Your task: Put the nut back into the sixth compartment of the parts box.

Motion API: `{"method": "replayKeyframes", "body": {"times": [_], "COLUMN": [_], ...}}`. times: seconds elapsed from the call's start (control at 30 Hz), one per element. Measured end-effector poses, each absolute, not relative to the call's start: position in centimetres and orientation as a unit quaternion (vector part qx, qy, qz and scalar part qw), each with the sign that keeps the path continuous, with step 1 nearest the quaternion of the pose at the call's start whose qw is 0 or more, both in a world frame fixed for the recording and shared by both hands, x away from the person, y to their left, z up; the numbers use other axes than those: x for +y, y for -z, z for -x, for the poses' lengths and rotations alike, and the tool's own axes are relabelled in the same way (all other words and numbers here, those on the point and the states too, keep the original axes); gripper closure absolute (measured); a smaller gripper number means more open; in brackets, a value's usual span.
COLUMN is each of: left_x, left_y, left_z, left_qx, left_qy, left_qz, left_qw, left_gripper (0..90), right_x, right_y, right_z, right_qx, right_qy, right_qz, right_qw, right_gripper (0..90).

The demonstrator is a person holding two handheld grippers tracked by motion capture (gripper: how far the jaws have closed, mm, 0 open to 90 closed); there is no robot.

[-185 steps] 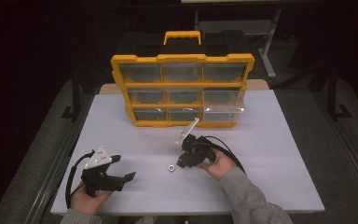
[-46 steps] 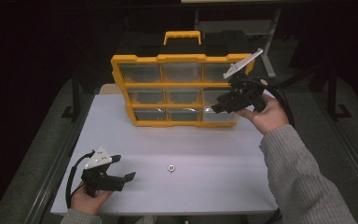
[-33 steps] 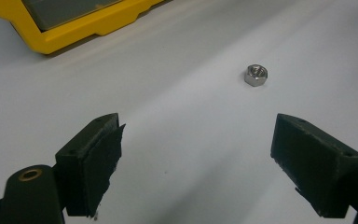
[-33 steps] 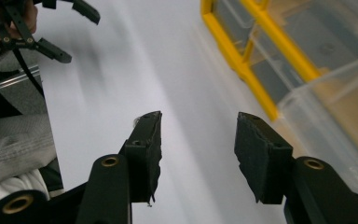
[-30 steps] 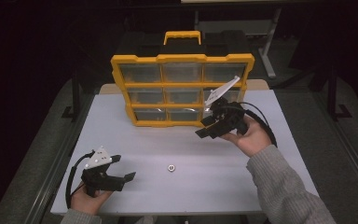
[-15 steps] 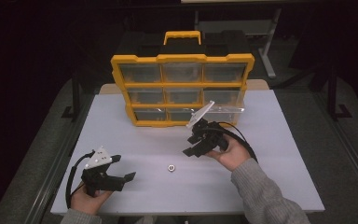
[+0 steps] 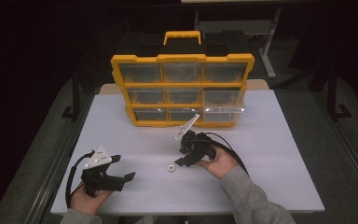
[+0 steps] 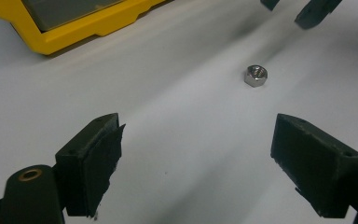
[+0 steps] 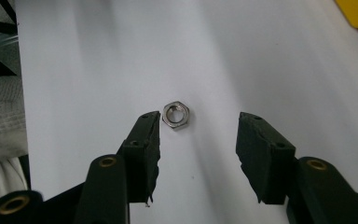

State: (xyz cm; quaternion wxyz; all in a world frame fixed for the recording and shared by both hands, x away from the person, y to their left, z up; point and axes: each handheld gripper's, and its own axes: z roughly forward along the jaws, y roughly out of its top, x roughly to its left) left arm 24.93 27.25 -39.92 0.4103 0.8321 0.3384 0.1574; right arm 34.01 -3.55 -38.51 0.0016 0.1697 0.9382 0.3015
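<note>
One small steel nut (image 9: 176,115) lies flat on the bench (image 7: 279,158) between our open right claw (image 9: 198,135) jaws — hard, light, slippery — so we would pinch opposite flats, left claw (image 8: 212,154) open nearby.

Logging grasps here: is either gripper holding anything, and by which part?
Nothing held. The right gripper is open beside the nut; the left gripper is open.

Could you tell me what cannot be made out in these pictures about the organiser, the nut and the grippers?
- Organiser drawers: contents unreadable in the high view, too small behind cloudy fronts; the left gripper view's top edge cuts it off.
- Nut: thread and markings too small and blurred in all views.
- Right gripper: in the high view, its height above the table cannot be judged.
- Left gripper: hand partly cut by the high view's bottom edge.
</note>
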Motion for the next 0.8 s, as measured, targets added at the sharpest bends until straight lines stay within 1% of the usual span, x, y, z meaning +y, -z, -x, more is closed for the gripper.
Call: {"method": "replayKeyframes", "body": {"times": [0.33,0.67,0.8], "left_x": [27.3,27.3,27.3], "left_y": [39.9,39.9,39.9], "left_z": [-24.8,-24.8,-24.8], "left_qx": [0.344,0.343,0.344], "left_qy": [-0.154,-0.154,-0.154], "left_qz": [-0.831,-0.831,-0.830], "left_qw": [0.410,0.410,0.411], "left_gripper": [16.0,16.0,16.0], "right_x": [-1.6,-0.5,-0.2], "right_y": [40.9,42.4,42.7], "right_z": [-33.6,-33.7,-33.7], "right_qx": [0.945,0.948,0.950], "right_qy": [-0.287,-0.275,-0.272], "right_qz": [-0.159,-0.160,-0.152], "right_qw": [0.004,-0.004,0.000], "right_gripper": [51.8,57.7,60.7]}}
